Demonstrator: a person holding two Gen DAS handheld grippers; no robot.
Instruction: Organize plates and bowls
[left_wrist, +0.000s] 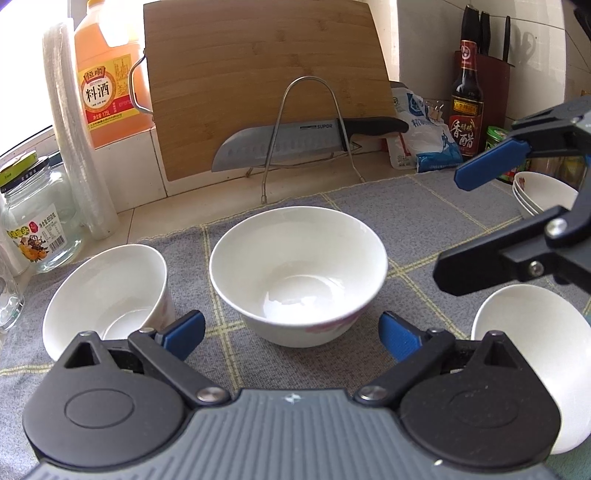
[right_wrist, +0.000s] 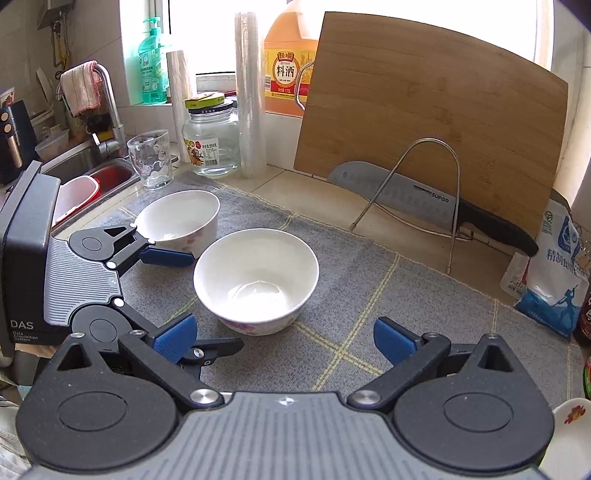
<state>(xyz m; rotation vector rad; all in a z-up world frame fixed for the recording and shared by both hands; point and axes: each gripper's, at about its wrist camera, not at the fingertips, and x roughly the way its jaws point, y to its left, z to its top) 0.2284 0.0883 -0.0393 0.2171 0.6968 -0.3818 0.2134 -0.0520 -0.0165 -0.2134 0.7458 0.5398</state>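
Far left on the counter (left_wrist: 140, 221) stands a glass jar (left_wrist: 37, 218), and just in front of it, on the grey mat (left_wrist: 369, 221), the left bowl (left_wrist: 107, 291) sits open and upright. Beside it comes the left claw (left_wrist: 291, 334), spread wide and gripping nothing, lined up squarely on the middle bowl (left_wrist: 298, 273), which stands free between its blue pads. Behind, a knife (left_wrist: 295, 142) rests in a wire rack against the cutting board (left_wrist: 266, 81). Further right the right claw (right_wrist: 284, 338) hovers, likewise splayed and empty, above a right bowl (left_wrist: 535, 332); a stack of bowls (left_wrist: 539, 194) waits at the mat's far edge. These look like glazed ceramic: stiff, slick, chippable. A pinch across the rim wall seems the sensible hold, set down gently when nesting.
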